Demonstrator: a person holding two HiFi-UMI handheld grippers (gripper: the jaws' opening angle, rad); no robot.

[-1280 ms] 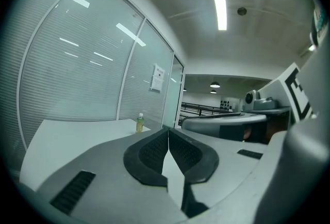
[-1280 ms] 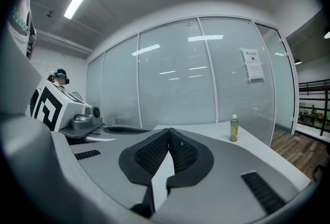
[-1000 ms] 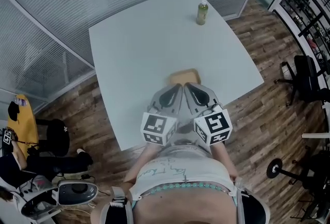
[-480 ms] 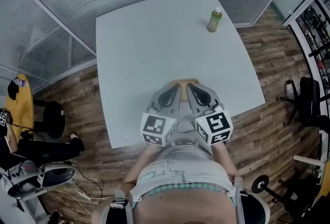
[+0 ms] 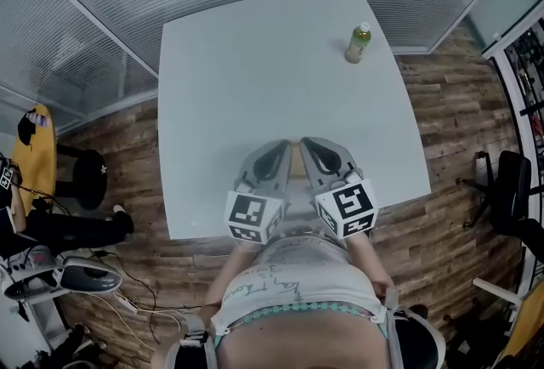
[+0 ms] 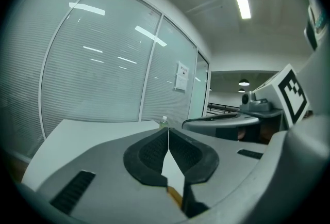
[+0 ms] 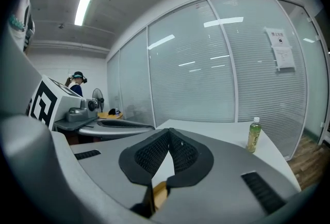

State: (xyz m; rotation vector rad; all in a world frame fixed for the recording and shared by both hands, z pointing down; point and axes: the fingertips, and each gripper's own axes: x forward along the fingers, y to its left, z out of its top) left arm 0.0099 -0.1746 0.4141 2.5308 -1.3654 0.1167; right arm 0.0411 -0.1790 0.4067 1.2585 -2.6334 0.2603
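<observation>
While your left gripper (image 5: 279, 153) and right gripper (image 5: 311, 148) hover side by side at the table's (image 5: 212, 78) near edge, both clenched on nothing, a tan block (image 7: 159, 194) lies just beneath them. Bottle (image 5: 358, 43): well apart, at the far right corner.

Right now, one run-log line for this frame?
left hand-held gripper: shut, empty | right hand-held gripper: shut, empty | both: over table, near edge, tan block below | bottle: upright, far right corner

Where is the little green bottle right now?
In the head view the bottle stands upright near the far right corner of the white table, well ahead of the right gripper.
</observation>
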